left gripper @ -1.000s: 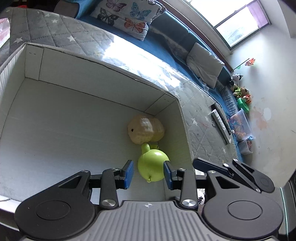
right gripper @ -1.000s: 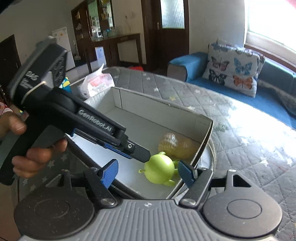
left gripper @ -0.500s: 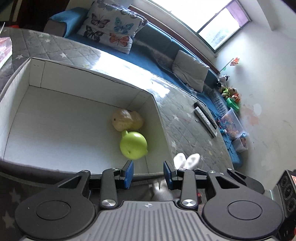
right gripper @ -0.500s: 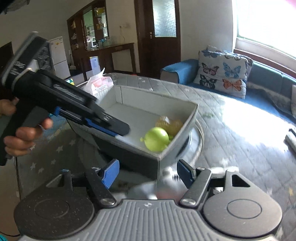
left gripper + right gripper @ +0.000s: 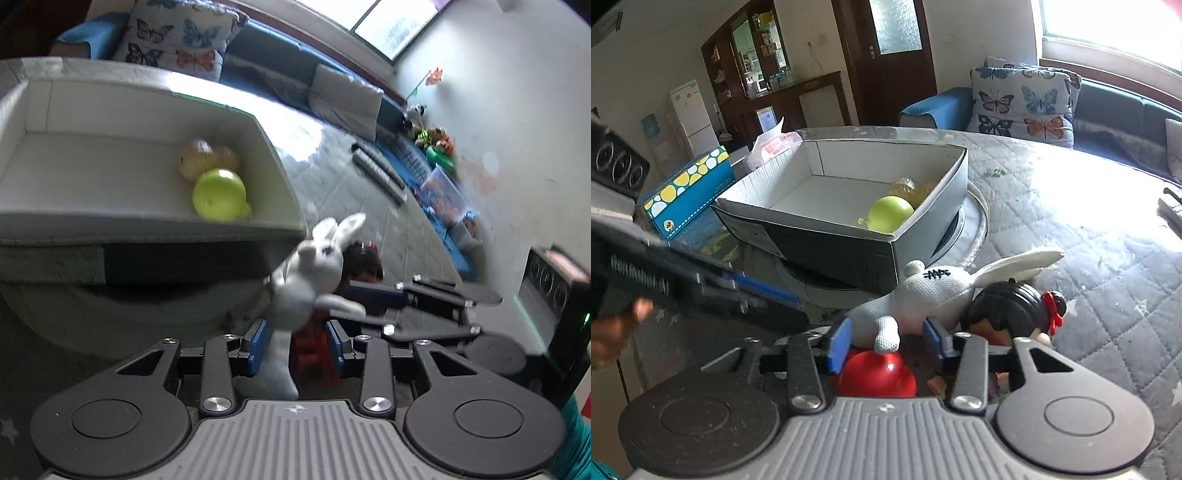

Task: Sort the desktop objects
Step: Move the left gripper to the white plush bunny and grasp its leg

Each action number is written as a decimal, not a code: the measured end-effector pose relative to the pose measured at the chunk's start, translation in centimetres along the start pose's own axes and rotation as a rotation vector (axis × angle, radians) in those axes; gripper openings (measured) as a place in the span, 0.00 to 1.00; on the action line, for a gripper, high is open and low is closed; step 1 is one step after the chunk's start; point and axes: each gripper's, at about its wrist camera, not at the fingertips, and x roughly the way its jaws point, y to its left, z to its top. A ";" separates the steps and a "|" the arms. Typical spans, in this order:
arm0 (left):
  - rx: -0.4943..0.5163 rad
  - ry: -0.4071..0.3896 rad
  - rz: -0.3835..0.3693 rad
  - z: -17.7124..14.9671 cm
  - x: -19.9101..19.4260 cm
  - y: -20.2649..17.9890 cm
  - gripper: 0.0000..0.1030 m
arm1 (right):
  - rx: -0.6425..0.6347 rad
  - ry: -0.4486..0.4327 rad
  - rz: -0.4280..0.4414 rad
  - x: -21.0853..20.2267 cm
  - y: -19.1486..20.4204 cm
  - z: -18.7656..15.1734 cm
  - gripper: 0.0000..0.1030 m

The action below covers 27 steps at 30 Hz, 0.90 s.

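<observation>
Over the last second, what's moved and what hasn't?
Both grippers pulled back out of the white box and dropped to the toy pile in front of it; the right gripper now straddles the white rabbit, jaws open. The green toy and yellow toy stayed in the box.

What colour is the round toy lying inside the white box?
Lime green toy; clearest in the right wrist view.

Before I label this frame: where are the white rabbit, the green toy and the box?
white rabbit [image 5: 934, 291]: right wrist view, on its head.
green toy [image 5: 888, 214]: right wrist view, on its round body.
box [image 5: 849, 240]: right wrist view, on its near rim.
</observation>
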 end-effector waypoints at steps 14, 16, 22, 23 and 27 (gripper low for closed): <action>0.156 -0.003 0.072 -0.1 2.4 -0.8 0.36 | 0.041 -0.002 0.020 0.9 0.2 0.1 0.12; 0.158 0.005 0.060 0.0 2.9 -0.8 0.36 | 0.042 -0.002 0.019 0.9 0.3 0.0 0.11; 0.163 -0.005 0.035 -0.1 3.9 -0.6 0.27 | 0.046 -0.013 0.003 0.7 0.4 0.1 0.09; 0.169 -0.013 0.033 -0.2 3.8 -0.7 0.25 | 0.047 -0.015 0.002 0.6 0.4 0.1 0.09; 0.201 -0.055 0.033 -0.5 2.8 -1.2 0.23 | 0.038 -0.040 -0.004 -0.3 0.8 0.2 0.09</action>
